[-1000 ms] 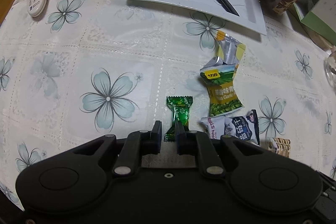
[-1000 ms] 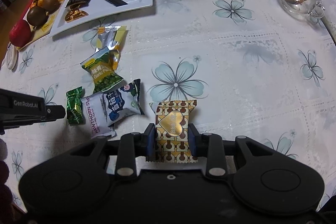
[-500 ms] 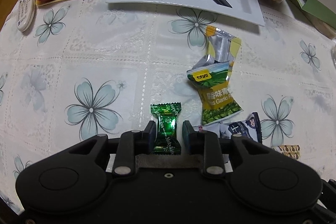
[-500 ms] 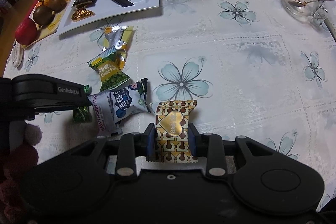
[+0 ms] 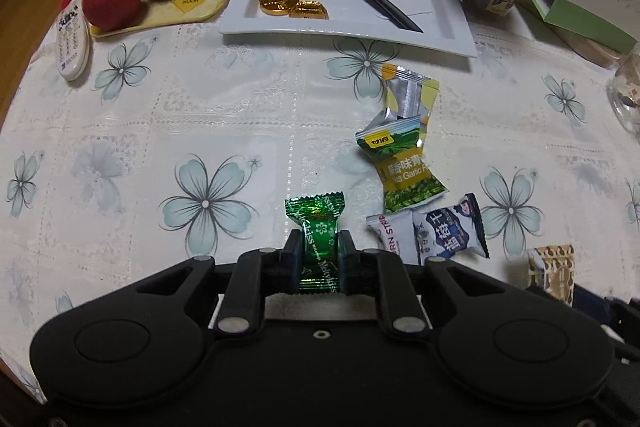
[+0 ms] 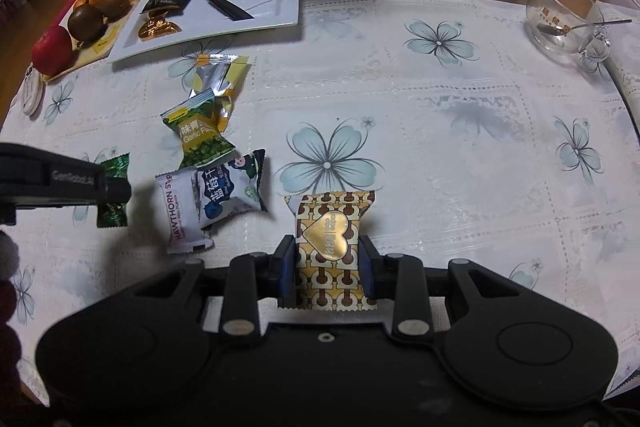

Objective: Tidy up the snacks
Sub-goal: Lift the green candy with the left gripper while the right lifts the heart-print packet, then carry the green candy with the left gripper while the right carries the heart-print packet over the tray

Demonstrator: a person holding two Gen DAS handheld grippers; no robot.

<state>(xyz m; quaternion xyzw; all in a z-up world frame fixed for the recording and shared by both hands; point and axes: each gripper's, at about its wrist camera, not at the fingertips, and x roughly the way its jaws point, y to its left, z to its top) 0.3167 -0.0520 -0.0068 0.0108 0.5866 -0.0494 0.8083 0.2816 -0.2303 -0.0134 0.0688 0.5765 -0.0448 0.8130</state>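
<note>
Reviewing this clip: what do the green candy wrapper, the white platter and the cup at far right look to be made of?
Green candy wrapper, held in the left gripper: probably metallised foil or plastic film; it glints and has crimped ends.
White platter: likely glazed ceramic, possibly melamine; smooth, glossy, opaque.
Cup: clear glass by its look, transparent enough to show a metal spoon inside.

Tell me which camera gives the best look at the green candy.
The left wrist view. There the green candy sits centred and close, clamped between the left gripper fingers, its wrapper print readable. In the right wrist view the candy is small at the left edge, mostly hidden behind that gripper's finger.
</note>
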